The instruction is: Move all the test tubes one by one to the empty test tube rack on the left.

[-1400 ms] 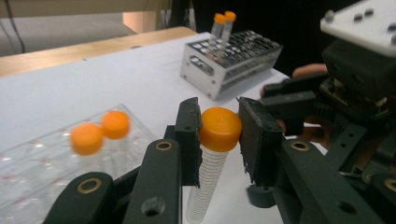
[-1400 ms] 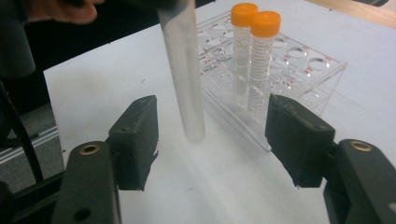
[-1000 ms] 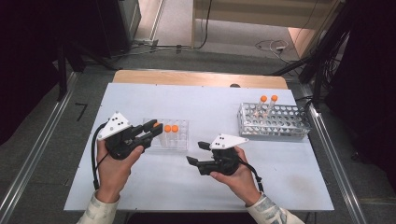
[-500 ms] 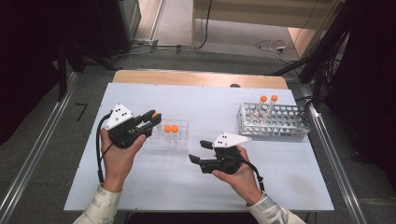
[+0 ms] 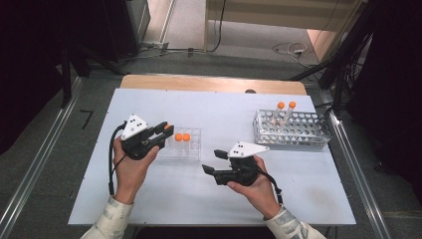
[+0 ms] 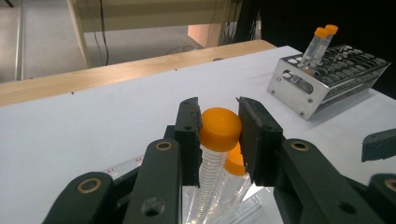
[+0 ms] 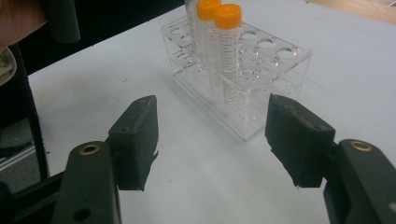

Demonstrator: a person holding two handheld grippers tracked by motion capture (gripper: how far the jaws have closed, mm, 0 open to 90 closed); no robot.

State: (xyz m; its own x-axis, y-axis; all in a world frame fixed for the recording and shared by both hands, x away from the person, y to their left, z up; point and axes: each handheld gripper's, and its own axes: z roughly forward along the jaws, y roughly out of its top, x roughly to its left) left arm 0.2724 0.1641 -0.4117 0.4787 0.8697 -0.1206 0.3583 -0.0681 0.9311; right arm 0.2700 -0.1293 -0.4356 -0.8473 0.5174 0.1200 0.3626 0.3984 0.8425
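Note:
My left gripper (image 5: pixel 166 130) is shut on the orange cap of a clear graduated tube (image 6: pixel 219 128), held tilted at the left end of a clear plastic rack (image 5: pixel 191 149). Its lower end reaches down to the rack; whether it sits in a hole I cannot tell. Two more orange-capped tubes (image 5: pixel 182 137) stand upright in that rack, also seen in the right gripper view as tubes (image 7: pixel 219 42). To the right, nearer the person, my right gripper (image 5: pixel 213 162) is open and empty, its jaws wide and aimed at the clear rack (image 7: pixel 280 60) from a short distance.
A metal tube rack (image 5: pixel 293 132) stands at the right of the white table (image 5: pixel 224 109), with two orange-capped tubes (image 5: pixel 286 105) at its far side. A wooden strip (image 5: pixel 209 83) runs along the far edge. Dark cables and floor lie beyond.
The left gripper, with the tube in it, has shifted a little toward the clear rack and come lower. The right gripper has stayed where it was.

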